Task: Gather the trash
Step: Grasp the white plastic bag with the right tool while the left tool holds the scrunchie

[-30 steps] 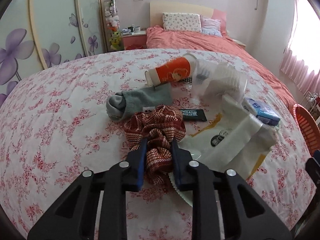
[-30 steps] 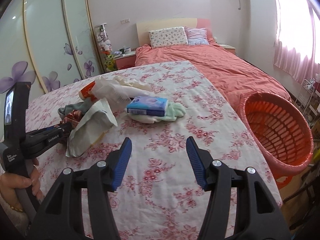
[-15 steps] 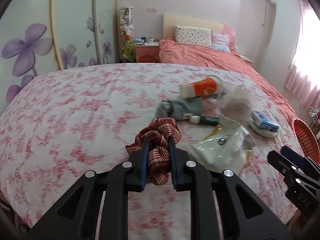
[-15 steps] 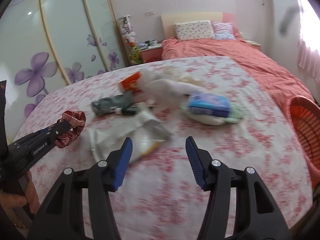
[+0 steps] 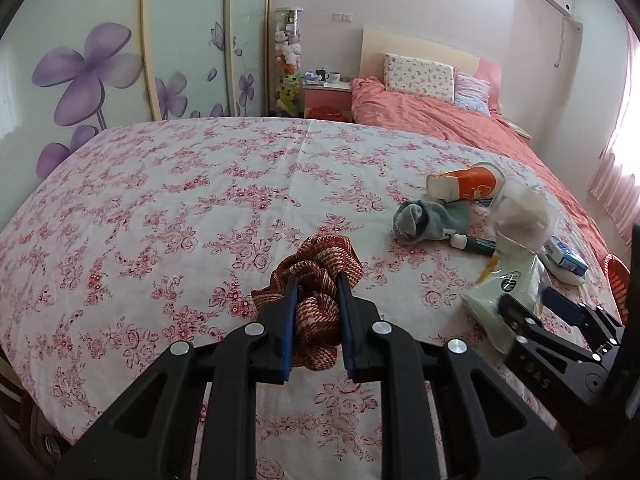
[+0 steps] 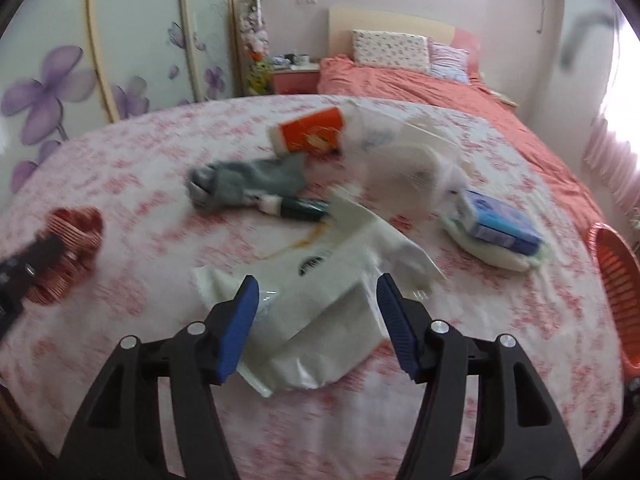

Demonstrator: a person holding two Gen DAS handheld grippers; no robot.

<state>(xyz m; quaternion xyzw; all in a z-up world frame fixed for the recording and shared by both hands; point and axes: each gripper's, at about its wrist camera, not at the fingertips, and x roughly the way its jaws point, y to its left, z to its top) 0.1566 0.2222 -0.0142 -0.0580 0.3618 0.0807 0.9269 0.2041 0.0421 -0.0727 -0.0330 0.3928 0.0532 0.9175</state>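
My left claw (image 5: 316, 312) pinches the scrunchie (image 5: 318, 280), lifted off the table (image 5: 160, 200) to clear it aside; my right claw (image 6: 316, 320), empty and opening, straddles the wrapper (image 6: 320, 292) near the front edge.

Red-white woven scrunchie (image 5: 316, 280); grey sock (image 5: 430, 218); orange cup (image 5: 466, 185)

A: Left gripper (image 5: 316, 312)?
B: Angled down, blue pads clamped on something.
A: Right gripper (image 6: 318, 324)?
B: Also angled down, jaws opening, pads pressing on nothing.
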